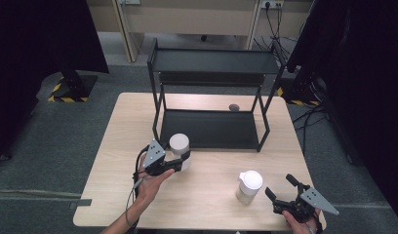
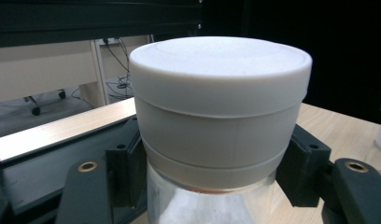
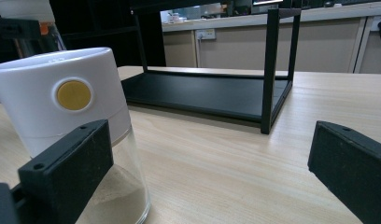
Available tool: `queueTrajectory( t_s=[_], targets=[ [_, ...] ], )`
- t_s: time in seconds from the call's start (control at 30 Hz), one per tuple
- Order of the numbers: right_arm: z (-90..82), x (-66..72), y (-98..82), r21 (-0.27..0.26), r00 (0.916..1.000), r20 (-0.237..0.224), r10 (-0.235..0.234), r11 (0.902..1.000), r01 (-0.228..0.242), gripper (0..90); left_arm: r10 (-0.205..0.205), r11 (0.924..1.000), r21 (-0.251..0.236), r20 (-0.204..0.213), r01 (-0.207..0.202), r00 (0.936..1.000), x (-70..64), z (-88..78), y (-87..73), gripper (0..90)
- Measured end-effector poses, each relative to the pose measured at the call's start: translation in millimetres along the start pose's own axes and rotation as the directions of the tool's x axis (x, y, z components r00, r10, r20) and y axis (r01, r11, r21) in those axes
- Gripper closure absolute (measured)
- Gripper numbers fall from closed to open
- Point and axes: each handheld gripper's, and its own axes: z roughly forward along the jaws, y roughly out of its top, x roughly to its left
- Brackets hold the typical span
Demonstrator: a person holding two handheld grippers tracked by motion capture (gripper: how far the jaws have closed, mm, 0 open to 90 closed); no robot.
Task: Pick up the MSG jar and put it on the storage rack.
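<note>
here the left gripper (image 1: 183,161) has its fingers (image 2: 125,175) clamped on a jar (image 1: 179,146) with a white lid, gripping the clear glass just under the lid; in the left gripper view the lid sits between the two black fingers, one pressed on each side. the jar is near the front left corner of the black rack (image 1: 211,97), which stands at the far half of the surface (image 1: 207,195). the right gripper (image 1: 280,187) rests low at the near right edge with its fingers (image 3: 67,177) spread wide and holding nothing. a second jar (image 1: 249,186), white-capped with pale powder inside, stands just beside its left finger.
</note>
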Motion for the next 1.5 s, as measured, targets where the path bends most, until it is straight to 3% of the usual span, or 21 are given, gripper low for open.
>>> queueTrajectory(
  t_s=[0.27, 0.73, 0.83, 0.97, 1.1, 1.5],
  targets=[
    [0.1, -0.3, -0.1, 0.001, 1.0000, 0.000, 0.003, 1.0000, -0.003, 0.4, 0.022, 0.9997, 0.001, 0.002, -0.022, 0.9997, 4.2, -0.4, 25.6, 35.4],
    [0.5, -0.7, -0.4, 0.002, 1.0000, -0.002, 0.008, 1.0000, -0.008, 0.4, 0.017, 0.9998, -0.009, 0.019, -0.017, 0.9997, 18.5, 0.3, 74.1, 35.4],
    [0.3, -0.7, -0.4, 0.000, 1.0000, -0.002, 0.006, 1.0000, -0.006, 0.4, 0.042, 0.9991, -0.008, 0.010, -0.042, 0.9991, 19.0, 0.9, 88.7, 35.4],
    [0.5, -0.7, -0.4, 0.001, 1.0000, -0.002, 0.005, 1.0000, -0.005, 0.4, 0.024, 0.9996, -0.013, 0.021, -0.024, 0.9995, 23.7, 0.8, 98.7, 35.4],
    [0.6, -0.7, -0.3, 0.002, 1.0000, -0.001, 0.004, 1.0000, -0.004, 0.4, 0.053, 0.9986, -0.009, 0.019, -0.053, 0.9984, 25.4, 0.6, 117.1, 35.4],
    [0.8, -0.9, -0.4, 0.003, 1.0000, -0.003, 0.005, 1.0000, -0.005, 0.4, 0.067, 0.9978, 0.001, 0.014, -0.067, 0.9977, 32.3, 4.0, 158.4, 35.4]
  ],
)
